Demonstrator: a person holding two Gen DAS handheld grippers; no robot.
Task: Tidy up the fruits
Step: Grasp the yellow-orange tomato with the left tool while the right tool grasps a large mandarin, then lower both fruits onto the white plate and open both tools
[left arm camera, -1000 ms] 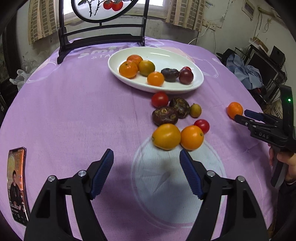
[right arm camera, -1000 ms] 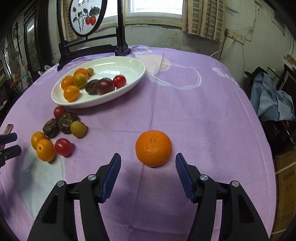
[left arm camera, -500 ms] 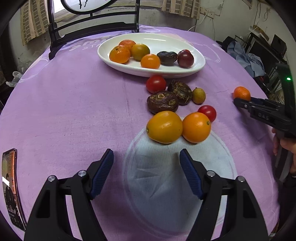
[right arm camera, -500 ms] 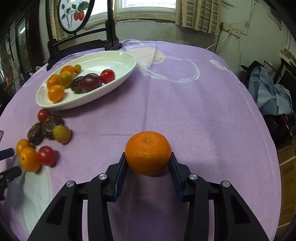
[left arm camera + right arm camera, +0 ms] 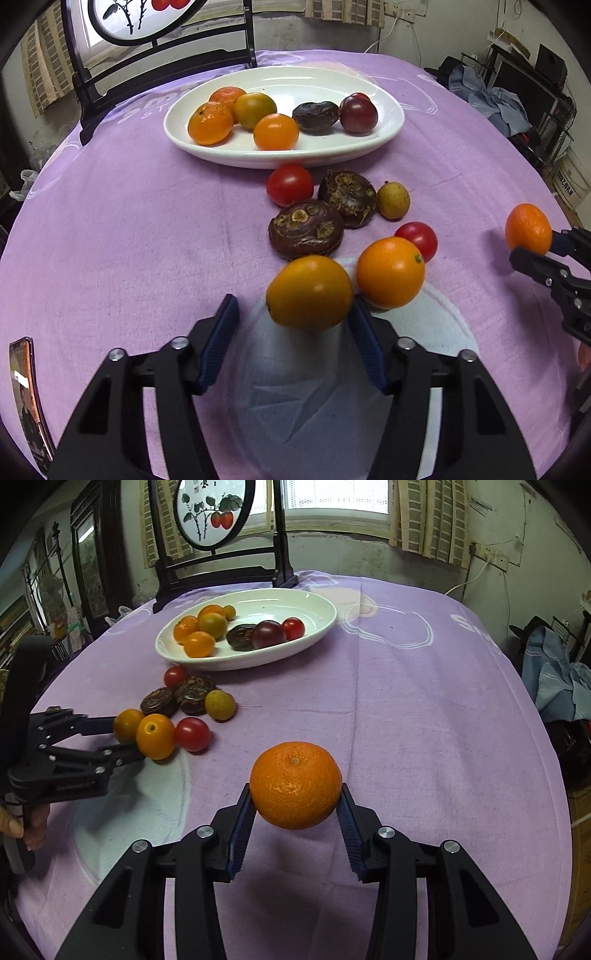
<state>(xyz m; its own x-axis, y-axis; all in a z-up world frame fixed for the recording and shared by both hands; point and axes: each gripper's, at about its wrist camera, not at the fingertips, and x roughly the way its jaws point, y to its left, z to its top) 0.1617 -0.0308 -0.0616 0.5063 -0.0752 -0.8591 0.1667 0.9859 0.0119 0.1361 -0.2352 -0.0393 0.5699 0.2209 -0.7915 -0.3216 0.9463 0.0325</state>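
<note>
A yellow-orange fruit [image 5: 309, 291] lies on the purple cloth between the jaws of my left gripper [image 5: 293, 306]. The jaws are closing: the right pad touches the fruit, the left pad stands a little apart. An orange fruit [image 5: 390, 272] sits right beside it. My right gripper [image 5: 295, 794] is shut on a mandarin [image 5: 295, 784] and holds it just above the cloth. The white oval plate [image 5: 388, 125] at the back holds several fruits. Between the plate and my left gripper lie two red tomatoes [image 5: 290, 184], two dark water chestnuts [image 5: 306, 229] and a small yellow-green fruit [image 5: 393, 200].
A phone [image 5: 27, 398] lies at the table's left edge. A dark wooden stand with a round painted screen [image 5: 214, 513] rises behind the plate. Clothes [image 5: 554, 672] are heaped beyond the table's right side. A hand [image 5: 22, 823] holds the left gripper's handle.
My left gripper moved forward onto the yellow-orange fruit and its jaws narrowed around it. My right gripper shut on the mandarin and raised it off the cloth.
</note>
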